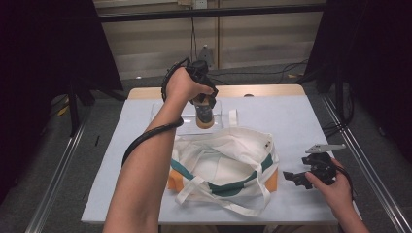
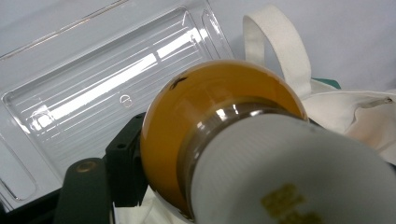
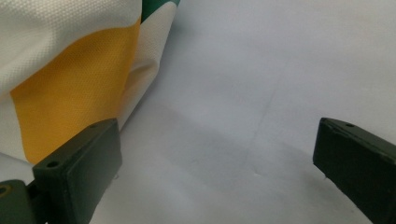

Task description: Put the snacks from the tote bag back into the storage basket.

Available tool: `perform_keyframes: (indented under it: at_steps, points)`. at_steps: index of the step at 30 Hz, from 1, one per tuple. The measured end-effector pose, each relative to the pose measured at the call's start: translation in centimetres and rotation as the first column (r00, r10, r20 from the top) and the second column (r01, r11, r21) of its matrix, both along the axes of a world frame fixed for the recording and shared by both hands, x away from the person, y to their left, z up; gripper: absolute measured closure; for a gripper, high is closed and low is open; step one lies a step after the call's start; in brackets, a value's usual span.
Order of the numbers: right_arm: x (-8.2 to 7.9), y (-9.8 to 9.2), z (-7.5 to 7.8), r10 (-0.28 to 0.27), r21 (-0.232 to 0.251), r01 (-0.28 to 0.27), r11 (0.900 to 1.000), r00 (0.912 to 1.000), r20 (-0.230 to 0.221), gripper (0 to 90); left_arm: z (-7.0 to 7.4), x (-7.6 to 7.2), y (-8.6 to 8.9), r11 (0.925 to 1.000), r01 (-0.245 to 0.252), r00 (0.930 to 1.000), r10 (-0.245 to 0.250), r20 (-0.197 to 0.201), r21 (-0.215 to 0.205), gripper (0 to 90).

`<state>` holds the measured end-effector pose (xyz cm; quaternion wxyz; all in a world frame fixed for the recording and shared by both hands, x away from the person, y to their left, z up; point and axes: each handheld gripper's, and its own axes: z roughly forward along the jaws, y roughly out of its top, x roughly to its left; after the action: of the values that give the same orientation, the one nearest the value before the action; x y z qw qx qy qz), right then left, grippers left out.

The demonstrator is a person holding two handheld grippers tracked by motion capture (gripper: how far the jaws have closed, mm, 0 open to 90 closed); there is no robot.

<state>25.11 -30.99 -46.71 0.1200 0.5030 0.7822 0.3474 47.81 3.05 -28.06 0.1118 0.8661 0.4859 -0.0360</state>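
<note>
My left gripper (image 1: 204, 103) is shut on a light bulb (image 1: 204, 115) with an amber globe (image 2: 205, 102) and a white body (image 2: 299, 172). It holds the bulb globe-down above a clear plastic tray (image 1: 164, 112) at the back of the table. One black finger (image 2: 123, 161) shows beside the globe; the other is hidden behind the bulb. A white tote bag (image 1: 228, 162) with green and orange panels lies open in front of the tray. My right gripper (image 1: 294, 178) rests open on the table right of the bag, with nothing between its fingers (image 3: 77, 170).
The tray (image 2: 93, 88) is ribbed and holds nothing. The bag's white handle (image 2: 275, 46) loops beside the tray's edge. The bag's orange corner (image 3: 70, 112) lies just left of my right gripper. The light grey table (image 1: 291, 121) has metal rails on both sides.
</note>
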Motion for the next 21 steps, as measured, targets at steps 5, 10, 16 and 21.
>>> perform_keyframes:
  at_steps: [5, 10, 16, 21]
  points:
    - [0.0, 0.1, 0.1, -0.001, 0.000, 0.001, 1.000, 1.0000, -0.004, 0.8, -0.3, 0.1, -0.4, 0.9999, -0.012, 0.9999, 0.012, 0.005, -0.004, 30.0]
    - [0.0, 0.0, 0.0, 0.002, 0.001, -0.002, 1.000, 1.0000, -0.002, 0.8, -0.6, 0.1, -0.7, 1.0000, 0.007, 1.0000, -0.007, -0.001, 0.005, 30.0]
    - [0.0, 0.1, 0.0, 0.006, 0.001, -0.006, 1.000, 1.0000, 0.001, 0.8, -1.0, 0.0, -1.2, 1.0000, 0.002, 1.0000, -0.002, -0.003, 0.007, 30.0]
    - [0.0, 0.1, 0.0, 0.011, 0.003, -0.011, 1.000, 0.9999, 0.004, 0.8, -1.1, 0.0, -1.6, 0.9999, 0.014, 0.9999, -0.014, -0.004, 0.007, 30.0]
